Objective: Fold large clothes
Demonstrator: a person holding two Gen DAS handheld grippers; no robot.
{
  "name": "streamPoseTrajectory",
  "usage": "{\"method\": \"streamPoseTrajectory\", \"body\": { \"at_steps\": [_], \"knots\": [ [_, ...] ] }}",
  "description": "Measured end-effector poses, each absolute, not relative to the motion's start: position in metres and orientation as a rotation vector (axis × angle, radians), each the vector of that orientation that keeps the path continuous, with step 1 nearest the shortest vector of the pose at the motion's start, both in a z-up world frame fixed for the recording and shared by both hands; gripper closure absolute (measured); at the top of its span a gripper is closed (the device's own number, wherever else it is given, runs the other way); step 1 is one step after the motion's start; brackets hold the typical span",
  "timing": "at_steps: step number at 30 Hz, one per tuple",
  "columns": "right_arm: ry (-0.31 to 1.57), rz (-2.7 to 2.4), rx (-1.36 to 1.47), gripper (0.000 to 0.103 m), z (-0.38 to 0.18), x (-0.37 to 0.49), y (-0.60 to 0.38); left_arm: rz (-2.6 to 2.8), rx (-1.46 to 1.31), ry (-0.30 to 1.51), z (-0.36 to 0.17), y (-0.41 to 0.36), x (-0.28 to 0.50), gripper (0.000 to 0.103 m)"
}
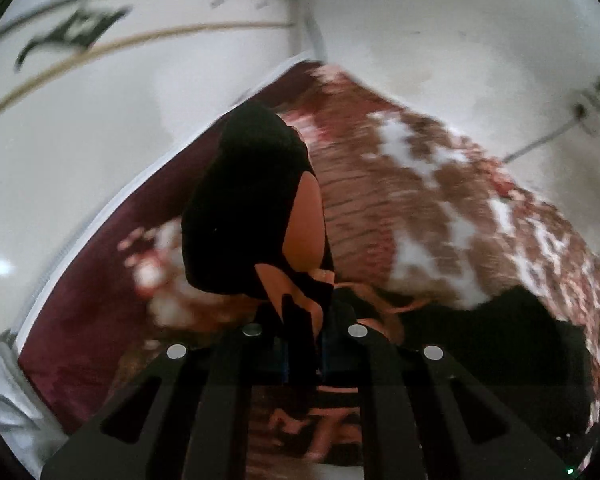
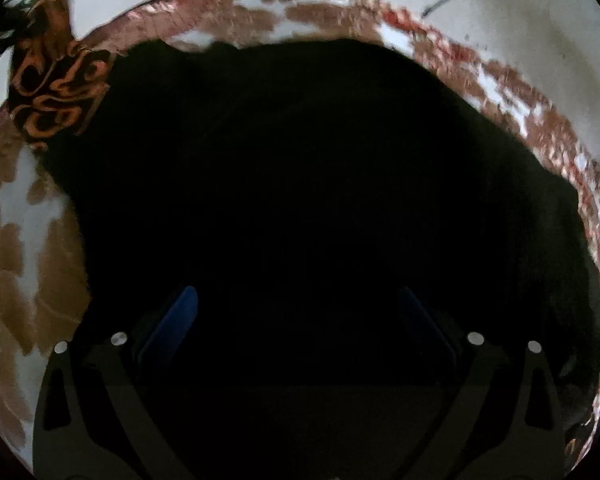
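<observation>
A black garment with an orange swirl print [image 1: 248, 200] stands up in a bunch from between the fingers of my left gripper [image 1: 303, 344], which is shut on its edge. More of the black cloth [image 1: 500, 340] lies flat to the right on the patterned bedspread [image 1: 420, 208]. In the right wrist view the black garment [image 2: 300, 160] fills the middle. Its orange-printed part [image 2: 56, 92] is lifted at the upper left. My right gripper [image 2: 298, 312] hovers open just above the black cloth, blue pads [image 2: 180, 316] wide apart, nothing between them.
The brown, white and red bedspread [image 2: 32, 240] surrounds the garment on all sides. A dark red sheet edge [image 1: 112, 280] and a white surface [image 1: 80, 140] lie at the left. A white wall or floor with a cable [image 1: 540, 140] is beyond the bed.
</observation>
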State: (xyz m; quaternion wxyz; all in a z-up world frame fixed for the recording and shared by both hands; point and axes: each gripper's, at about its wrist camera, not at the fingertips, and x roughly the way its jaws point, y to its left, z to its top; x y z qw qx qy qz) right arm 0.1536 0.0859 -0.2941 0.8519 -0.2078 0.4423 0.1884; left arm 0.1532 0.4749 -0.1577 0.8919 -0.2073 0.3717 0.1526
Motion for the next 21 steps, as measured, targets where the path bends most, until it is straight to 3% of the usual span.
{"method": "streamPoseTrajectory", "body": {
  "at_steps": [9, 21],
  "knots": [
    [0.968, 0.42, -0.385, 0.005, -0.28, 0.123, 0.062, 0.122, -0.487, 0.665, -0.09, 0.343, 0.181, 0.094],
    [1.0, 0.428, -0.384, 0.005, -0.312, 0.115, 0.057, -0.206, -0.368, 0.722, -0.065, 0.13, 0.239, 0.095]
  ]
}}
